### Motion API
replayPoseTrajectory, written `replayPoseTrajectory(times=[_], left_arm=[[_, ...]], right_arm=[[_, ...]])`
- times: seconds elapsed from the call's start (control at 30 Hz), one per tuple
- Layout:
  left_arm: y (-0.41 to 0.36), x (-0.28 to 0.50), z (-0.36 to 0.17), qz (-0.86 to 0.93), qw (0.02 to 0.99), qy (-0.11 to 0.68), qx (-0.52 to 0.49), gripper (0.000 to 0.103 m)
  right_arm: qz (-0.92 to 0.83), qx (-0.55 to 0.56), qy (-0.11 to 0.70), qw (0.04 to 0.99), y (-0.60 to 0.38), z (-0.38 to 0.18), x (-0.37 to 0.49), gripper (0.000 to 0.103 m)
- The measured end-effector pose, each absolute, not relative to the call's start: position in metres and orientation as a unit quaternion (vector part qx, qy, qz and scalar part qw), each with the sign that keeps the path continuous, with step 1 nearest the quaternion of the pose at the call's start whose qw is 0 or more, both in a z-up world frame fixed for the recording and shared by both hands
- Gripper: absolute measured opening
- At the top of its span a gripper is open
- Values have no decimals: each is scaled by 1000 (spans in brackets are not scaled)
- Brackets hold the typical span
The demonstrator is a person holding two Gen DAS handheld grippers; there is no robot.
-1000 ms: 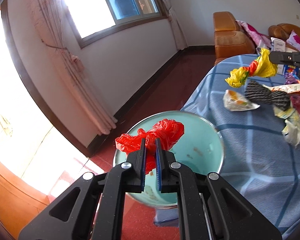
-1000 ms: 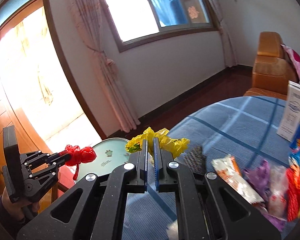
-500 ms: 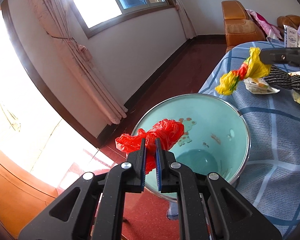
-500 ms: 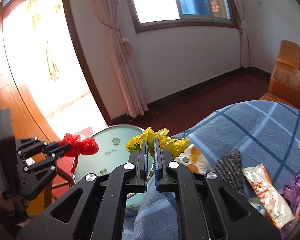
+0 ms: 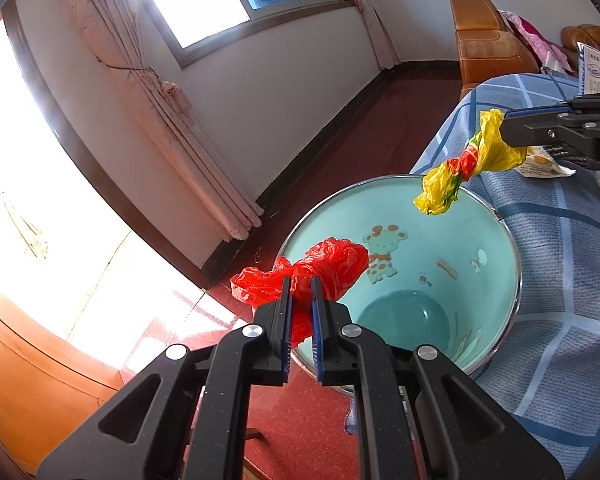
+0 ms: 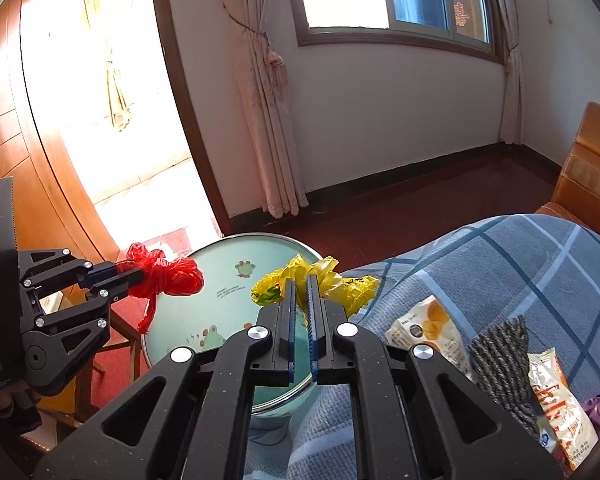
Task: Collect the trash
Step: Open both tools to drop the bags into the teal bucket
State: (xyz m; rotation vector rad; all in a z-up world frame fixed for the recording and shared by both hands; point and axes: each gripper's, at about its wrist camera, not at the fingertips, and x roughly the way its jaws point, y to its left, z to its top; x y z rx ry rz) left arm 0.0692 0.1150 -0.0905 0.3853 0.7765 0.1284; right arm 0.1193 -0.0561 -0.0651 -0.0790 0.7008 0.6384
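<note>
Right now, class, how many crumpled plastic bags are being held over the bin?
2: a red bag in the left claw, and a yellow bag in the right claw.

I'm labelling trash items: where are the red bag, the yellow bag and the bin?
red bag [image 5: 332, 266]: left wrist view, crumpled middle.
yellow bag [image 5: 496, 152]: left wrist view, upper bulge.
bin [image 5: 440, 236]: left wrist view, inner wall.
</note>
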Motion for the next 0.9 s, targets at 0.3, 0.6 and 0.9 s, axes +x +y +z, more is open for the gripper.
replayPoseTrajectory(times=[0.3, 0.6, 0.9], left_arm=[[117, 74, -95, 61, 904, 382, 183, 8], [120, 75, -97, 60, 904, 382, 181, 8], [119, 74, -98, 57, 904, 383, 180, 8]], right_arm=[[311, -48, 343, 885, -49, -69, 121, 6], [314, -51, 346, 883, -45, -71, 121, 6], [319, -54, 353, 878, -41, -76, 121, 6]])
